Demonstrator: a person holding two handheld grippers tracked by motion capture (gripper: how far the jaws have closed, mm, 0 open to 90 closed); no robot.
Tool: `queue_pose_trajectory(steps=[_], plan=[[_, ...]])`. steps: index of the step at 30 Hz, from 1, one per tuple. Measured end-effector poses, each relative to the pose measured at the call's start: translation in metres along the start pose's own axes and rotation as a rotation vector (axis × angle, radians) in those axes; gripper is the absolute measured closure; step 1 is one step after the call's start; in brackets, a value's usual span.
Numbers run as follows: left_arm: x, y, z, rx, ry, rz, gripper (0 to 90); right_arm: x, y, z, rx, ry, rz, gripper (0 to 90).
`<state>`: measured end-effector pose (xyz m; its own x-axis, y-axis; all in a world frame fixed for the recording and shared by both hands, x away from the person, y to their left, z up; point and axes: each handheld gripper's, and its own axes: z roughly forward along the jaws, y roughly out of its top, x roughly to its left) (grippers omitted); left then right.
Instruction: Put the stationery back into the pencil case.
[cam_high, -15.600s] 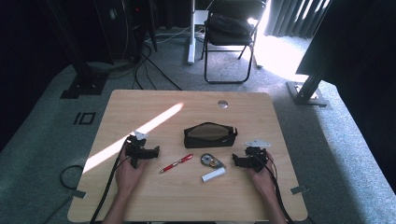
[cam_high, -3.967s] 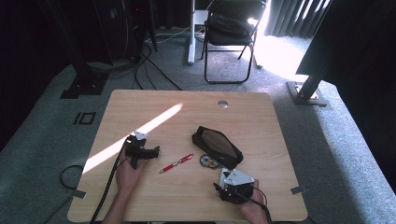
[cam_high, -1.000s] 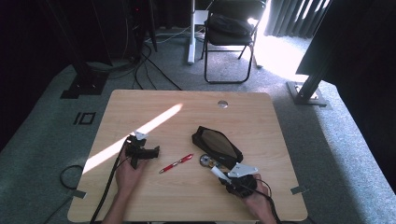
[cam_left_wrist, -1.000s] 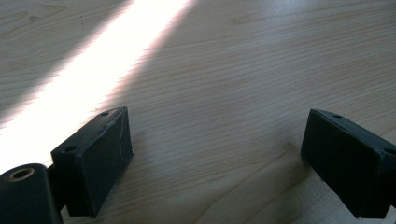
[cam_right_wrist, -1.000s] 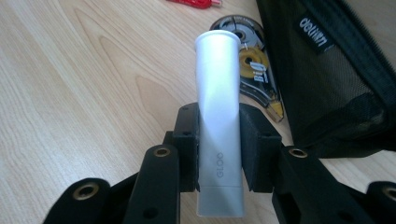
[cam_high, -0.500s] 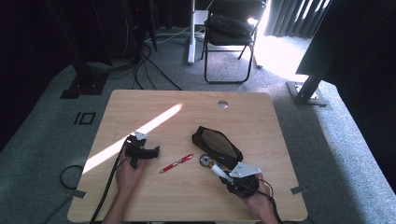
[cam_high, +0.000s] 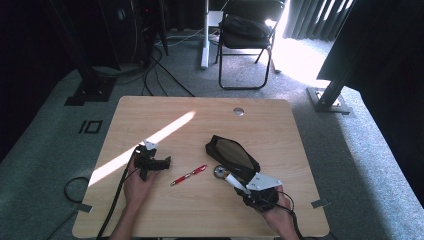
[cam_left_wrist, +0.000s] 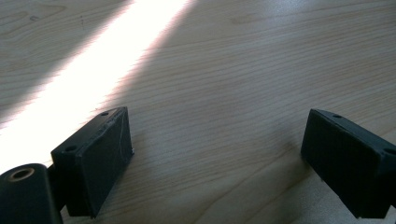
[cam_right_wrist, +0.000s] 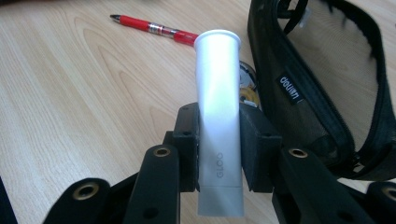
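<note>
Glue stick (cam_right_wrist: 217, 116), white, clamped between right gripper (cam_right_wrist: 218, 140) jaws, lower middle of right gripper view, cap end pointing up-frame toward red pen (cam_right_wrist: 156, 29). Black mesh pencil case (cam_right_wrist: 327, 93) lying open at right of frame, just beside stick; small round metal thing (cam_right_wrist: 247, 88) peeks out behind stick, can't tell what it is. In high view, left gripper (cam_high: 150, 162) sits lower left on table (cam_high: 200, 210), jaws spread wide, nothing but bare wood between them.
</note>
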<state>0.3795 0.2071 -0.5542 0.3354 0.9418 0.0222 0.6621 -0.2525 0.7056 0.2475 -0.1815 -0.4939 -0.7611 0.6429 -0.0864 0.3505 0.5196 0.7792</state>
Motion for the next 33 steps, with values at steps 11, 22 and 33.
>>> queue_pose_trajectory(steps=[11,22,33], plan=[[0.0,0.0,0.0,0.0,0.0,0.0,8.9,-0.001,0.006,-0.009,-0.022,-0.014,-0.004,70.8],[0.0,0.0,0.0,0.0,0.0,0.0,8.9,-0.004,0.009,-0.011,-0.032,-0.032,-0.008,70.9],[0.0,0.0,0.0,0.0,0.0,0.0,8.9,-0.009,0.012,-0.013,-0.041,-0.048,-0.009,70.9]])
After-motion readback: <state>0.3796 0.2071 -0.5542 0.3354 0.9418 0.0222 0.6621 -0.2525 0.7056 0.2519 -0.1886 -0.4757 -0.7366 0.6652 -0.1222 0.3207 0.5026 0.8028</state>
